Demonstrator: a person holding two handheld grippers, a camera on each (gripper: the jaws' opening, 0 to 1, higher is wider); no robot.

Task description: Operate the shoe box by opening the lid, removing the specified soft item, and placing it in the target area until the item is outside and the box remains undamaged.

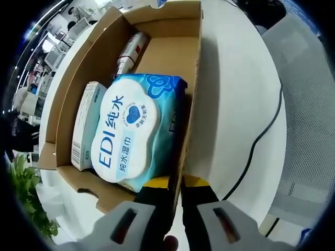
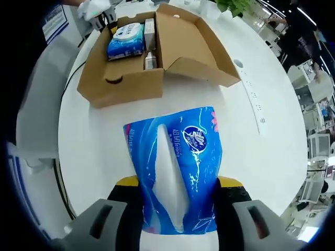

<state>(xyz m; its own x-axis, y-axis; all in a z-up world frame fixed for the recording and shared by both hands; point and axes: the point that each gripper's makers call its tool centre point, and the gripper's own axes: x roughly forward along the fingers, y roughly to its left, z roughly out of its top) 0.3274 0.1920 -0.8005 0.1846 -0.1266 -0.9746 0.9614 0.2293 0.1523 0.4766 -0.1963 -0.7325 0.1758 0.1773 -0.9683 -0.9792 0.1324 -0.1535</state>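
Two views, listed in turn.
Left gripper view, left gripper (image 1: 175, 196): jaws pinching the near side wall of the shoe box (image 1: 191, 78), one jaw inside, one outside.
Box contents: wet wipes pack (image 1: 128, 130), white carton (image 1: 86, 125), can (image 1: 130, 52).
Right gripper view, right gripper (image 2: 178, 201): jaws pressed against both sides of the blue tissue pack (image 2: 175, 167).
Tissue pack location: outside the box, over the white table (image 2: 261, 151).
Lid (image 2: 196, 44): open.

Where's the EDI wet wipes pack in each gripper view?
Left gripper view: the wet wipes pack lies centre-left, inside the cardboard box, just above the left gripper.
Right gripper view: the same pack sits small at upper left, in the box's far end, beyond the blue tissue pack held by the right gripper.
Shared landmark: the open cardboard box.
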